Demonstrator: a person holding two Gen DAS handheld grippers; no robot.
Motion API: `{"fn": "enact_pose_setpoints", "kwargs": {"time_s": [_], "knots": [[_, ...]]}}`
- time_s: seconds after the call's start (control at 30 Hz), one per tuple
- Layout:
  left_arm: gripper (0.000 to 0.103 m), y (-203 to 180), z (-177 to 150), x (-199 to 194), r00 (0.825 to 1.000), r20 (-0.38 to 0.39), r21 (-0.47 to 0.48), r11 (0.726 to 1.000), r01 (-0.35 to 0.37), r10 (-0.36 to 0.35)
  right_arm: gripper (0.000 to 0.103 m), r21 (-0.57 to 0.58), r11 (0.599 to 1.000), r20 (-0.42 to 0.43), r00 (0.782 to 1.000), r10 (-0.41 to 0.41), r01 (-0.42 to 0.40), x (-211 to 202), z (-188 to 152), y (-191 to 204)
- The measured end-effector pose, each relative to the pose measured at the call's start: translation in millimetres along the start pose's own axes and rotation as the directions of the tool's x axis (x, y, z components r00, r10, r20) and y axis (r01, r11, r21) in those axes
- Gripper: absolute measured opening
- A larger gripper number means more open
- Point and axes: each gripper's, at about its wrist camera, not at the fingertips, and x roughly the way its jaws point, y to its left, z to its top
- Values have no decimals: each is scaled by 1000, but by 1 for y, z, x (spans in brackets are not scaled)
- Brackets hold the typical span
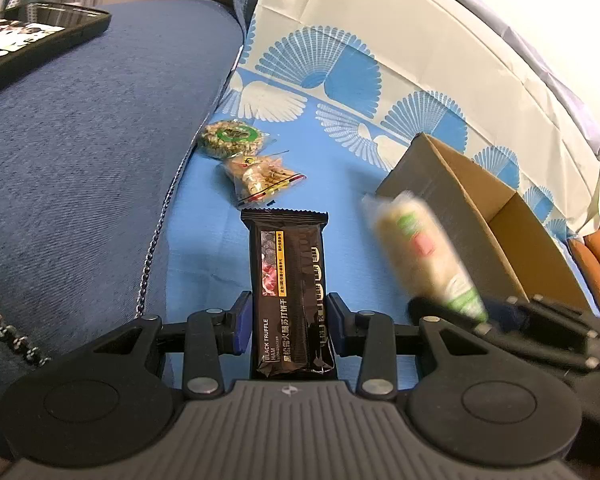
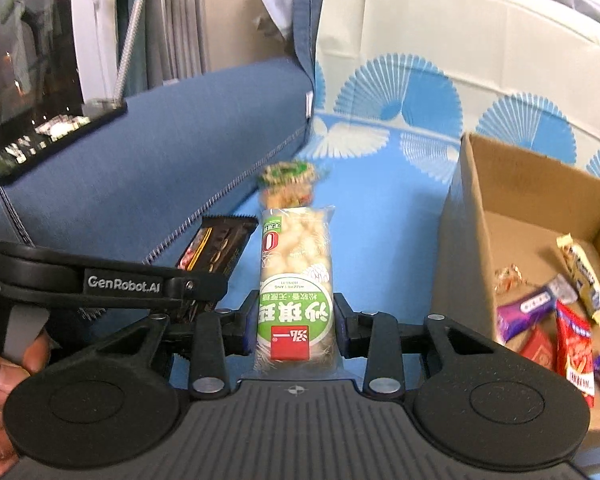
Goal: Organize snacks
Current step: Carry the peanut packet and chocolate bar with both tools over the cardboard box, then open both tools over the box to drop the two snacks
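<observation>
**Readable print on two packets and one gripper**

The black snack packet [image 1: 290,292] reads "BLACK TRUFFLE HAM" in white Latin capitals near its 6 o'clock end, with a line of Chinese characters beside them. The pale snack packet [image 2: 296,284] bears a red "0" toward 12 o'clock, and, upside down, "WUZHETANG" above large white Chinese characters on a green round. The left gripper [image 2: 204,300] carries "GenRobot.AI" on its side, at 9 o'clock.

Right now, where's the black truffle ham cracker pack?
In the left wrist view, the black cracker pack sits centre, clamped in the left gripper, above the blue cloth.
</observation>
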Motion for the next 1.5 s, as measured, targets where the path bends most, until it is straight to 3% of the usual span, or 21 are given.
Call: {"fn": "enact_pose_setpoints", "kwargs": {"time_s": [0.3,0.47,0.63,1.07,1.5], "knots": [[42,-22,19,-13,1000,-1,-61,998,7,-7,38,90,995,142,989,39,-52,-35,26,-30],[42,-67,39,-12,999,21,-9,999,37,-37,38,163,985,211,977,19,-55,-54,36,-61],[42,-119,63,-1,994,41,26,995,97,-98,38,230,973,273,961,-52,-13,-73,42,-99],[42,-231,92,37,972,48,134,966,222,-230,38,437,885,249,924,-292,162,-93,27,-193],[42,-262,105,41,958,61,168,949,267,-280,38,448,872,247,910,-334,199,-93,22,-201]]}}
